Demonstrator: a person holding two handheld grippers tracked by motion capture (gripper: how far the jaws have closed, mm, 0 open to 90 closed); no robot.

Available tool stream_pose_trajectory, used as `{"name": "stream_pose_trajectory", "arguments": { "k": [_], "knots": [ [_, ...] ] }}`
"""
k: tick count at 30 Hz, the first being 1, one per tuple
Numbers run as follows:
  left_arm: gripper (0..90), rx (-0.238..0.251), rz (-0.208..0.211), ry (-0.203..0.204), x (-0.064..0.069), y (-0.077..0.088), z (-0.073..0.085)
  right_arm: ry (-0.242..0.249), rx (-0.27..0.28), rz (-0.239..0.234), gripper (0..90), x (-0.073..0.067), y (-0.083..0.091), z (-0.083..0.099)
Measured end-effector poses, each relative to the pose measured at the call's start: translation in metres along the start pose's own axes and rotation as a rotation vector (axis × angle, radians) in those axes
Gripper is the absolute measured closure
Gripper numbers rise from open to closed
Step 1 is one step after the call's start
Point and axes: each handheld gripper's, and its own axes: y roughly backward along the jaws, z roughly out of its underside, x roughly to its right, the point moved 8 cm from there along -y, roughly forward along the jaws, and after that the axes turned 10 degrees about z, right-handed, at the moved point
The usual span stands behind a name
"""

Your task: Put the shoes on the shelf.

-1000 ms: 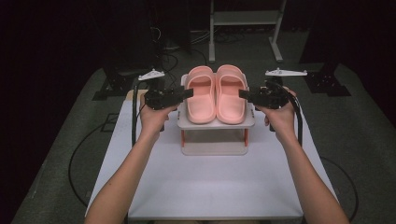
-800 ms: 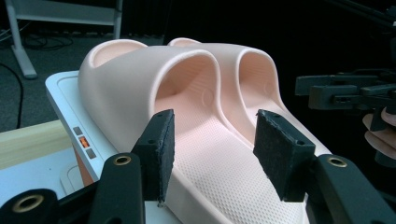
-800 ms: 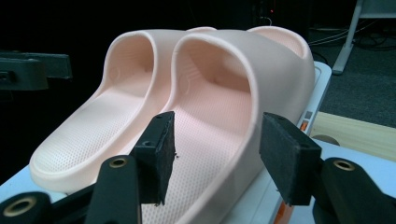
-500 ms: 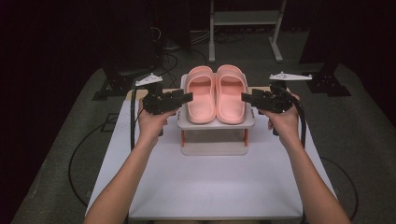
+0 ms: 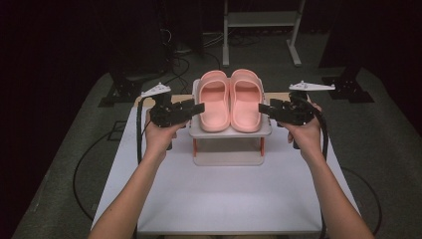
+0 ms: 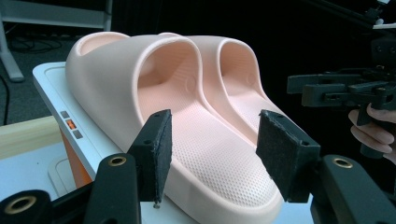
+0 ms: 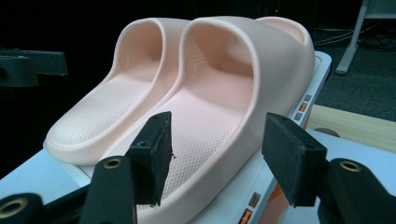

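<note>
A pair of pink slippers stands side by side on a small white stand with orange legs, at the far middle of the white table. My left gripper is open and points at the outer side of the left slipper. In the left gripper view the pads frame that slipper's heel end, apart from it. My right gripper is open and points at the right slipper. The right gripper view shows that slipper just beyond the open pads.
The stand has a lower white base on the table. A wooden strip lies behind the stand. A metal frame and cables are on the dark floor beyond. The opposite gripper faces mine across the slippers.
Both grippers have turned inward and now point at the slippers from either side. The hands have shifted slightly outward. The slippers have not moved.
</note>
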Motion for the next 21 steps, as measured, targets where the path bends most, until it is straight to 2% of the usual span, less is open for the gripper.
{"name": "stream_pose_trajectory", "arguments": {
  "k": [21],
  "knots": [
    [43.3,0.010,0.018,-0.004,0.007,0.008,0.009,0.012,0.010,-0.021,39.9,0.001,0.013,0.012]
  ]
}}
